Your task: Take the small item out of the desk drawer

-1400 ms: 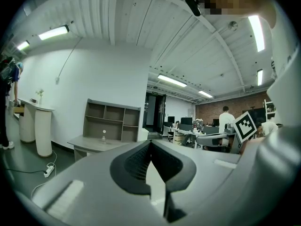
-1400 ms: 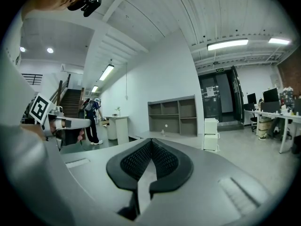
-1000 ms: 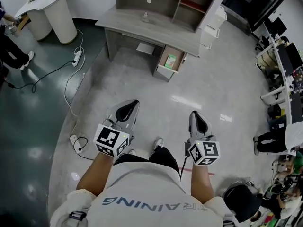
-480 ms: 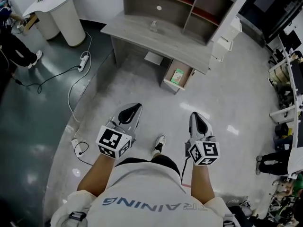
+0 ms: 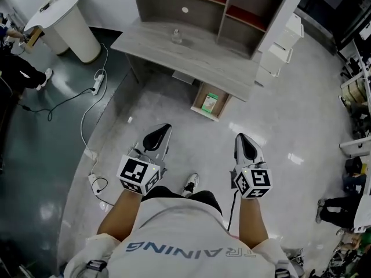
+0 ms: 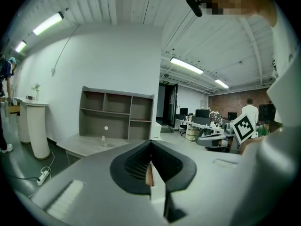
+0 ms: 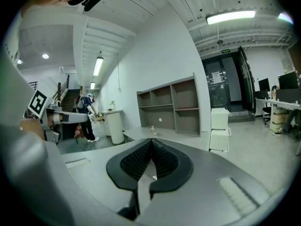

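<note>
Small item (image 5: pixel 210 102): green-white box lying in open drawer (image 5: pixel 197 102); L gripper (image 5: pixel 164 128) & R gripper (image 5: pixel 242 139) clenched, empty.

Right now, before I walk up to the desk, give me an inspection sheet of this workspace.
Surface: grey desk with a shelf unit at its back, mostly bare.
Job's things: drawer under the desk stands open; a small green item lies in it.
Clutter: one small bottle on the desk.
Grippers: left gripper and right gripper are both short of the desk, fingers shut, nothing held.
Cables: corded power strip on the floor left of the desk.
Surroundings: round white stand, white cabinets, a person at far left.
</note>
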Available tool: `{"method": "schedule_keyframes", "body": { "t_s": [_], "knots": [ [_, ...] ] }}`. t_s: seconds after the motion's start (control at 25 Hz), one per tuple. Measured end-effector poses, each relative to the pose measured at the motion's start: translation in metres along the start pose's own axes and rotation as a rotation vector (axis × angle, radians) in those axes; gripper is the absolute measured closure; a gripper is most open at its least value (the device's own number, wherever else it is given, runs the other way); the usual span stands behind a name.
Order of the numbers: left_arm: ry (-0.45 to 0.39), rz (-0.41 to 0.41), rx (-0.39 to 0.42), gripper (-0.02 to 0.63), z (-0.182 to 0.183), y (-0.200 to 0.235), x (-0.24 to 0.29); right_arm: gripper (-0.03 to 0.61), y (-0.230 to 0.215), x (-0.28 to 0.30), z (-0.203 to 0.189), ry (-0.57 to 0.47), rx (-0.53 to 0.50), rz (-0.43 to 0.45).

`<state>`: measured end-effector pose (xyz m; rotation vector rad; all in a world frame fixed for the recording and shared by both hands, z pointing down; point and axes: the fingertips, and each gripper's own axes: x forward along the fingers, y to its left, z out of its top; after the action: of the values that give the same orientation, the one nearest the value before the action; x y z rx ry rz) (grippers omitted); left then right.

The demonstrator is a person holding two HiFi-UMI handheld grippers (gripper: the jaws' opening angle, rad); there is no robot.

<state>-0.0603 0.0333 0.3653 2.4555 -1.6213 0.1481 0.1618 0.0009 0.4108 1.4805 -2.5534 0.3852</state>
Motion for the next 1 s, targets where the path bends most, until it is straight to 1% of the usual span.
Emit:
{"method": "schedule_keyframes", "body": {
  "t_s": [0.16, 0.28, 0.56, 0.68, 0.8, 1.0],
  "knots": [
    [0.042, -0.013, 0.013, 0.615, -0.005, -0.007, 0.036, 0.565, -0.032, 0.017, -0.005, 0.015, 0.024, -0.009],
    [0.071, -0.033, 0.020, 0.615, -0.008, -0.007, 0.058, 0.565, -0.049, 0.024, -0.013, 0.024, 0.060, -0.036],
    [0.087, -0.111, 0.040, 0.615, -0.006, 0.001, 0.110, 0.565, -0.078, 0.042, -0.018, 0.043, 0.092, -0.120],
    [0.088, -0.157, 0.046, 0.615, -0.011, 0.017, 0.132, 0.565, -0.078, 0.058, -0.023, 0.055, 0.092, -0.173],
    [0.109, -0.208, 0.042, 0.615, -0.020, 0.039, 0.153, 0.565, -0.069, 0.075, -0.026, 0.068, 0.098, -0.231],
    [0.127, -0.289, 0.076, 0.615, -0.022, 0.074, 0.182, 0.565, -0.057, 0.118, -0.018, 0.074, 0.109, -0.300]
  ]
}}
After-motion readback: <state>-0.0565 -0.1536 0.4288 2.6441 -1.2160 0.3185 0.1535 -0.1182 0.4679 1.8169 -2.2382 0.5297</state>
